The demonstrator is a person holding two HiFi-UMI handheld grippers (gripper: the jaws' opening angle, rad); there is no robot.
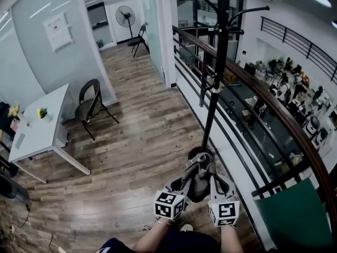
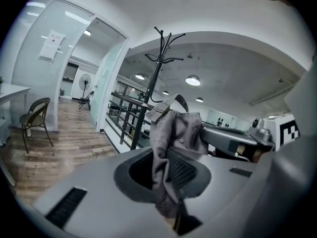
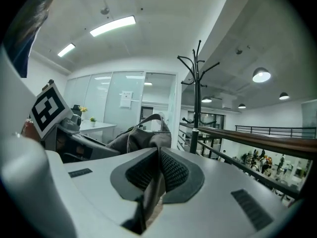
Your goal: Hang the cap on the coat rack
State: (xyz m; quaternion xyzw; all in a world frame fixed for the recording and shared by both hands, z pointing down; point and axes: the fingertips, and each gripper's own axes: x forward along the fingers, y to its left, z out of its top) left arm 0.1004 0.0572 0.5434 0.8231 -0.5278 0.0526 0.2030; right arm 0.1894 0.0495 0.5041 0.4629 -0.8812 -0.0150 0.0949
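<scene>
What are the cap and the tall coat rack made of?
The cap looks like soft grey cloth: it crumples into limp folds. The coat rack seems to be black metal with a matte finish: a thin pole and slim curved hooks, though I can't be sure.

Wood plank floor (image 1: 137, 141) fills most of the head view. At the left there's a white table (image 1: 45, 123) with a little potted plant (image 1: 42, 113) on it and a dark chair (image 1: 90, 105) just beside its right end. Upper middle has a standing fan (image 1: 125, 17) with a folding chair (image 1: 139, 38) near it. A sheet of paper (image 1: 58, 30) hangs on the glass wall, upper left. A wood-topped railing (image 1: 274, 111) cuts down the right side, with a green panel (image 1: 300, 220) in the lower right corner.
</scene>
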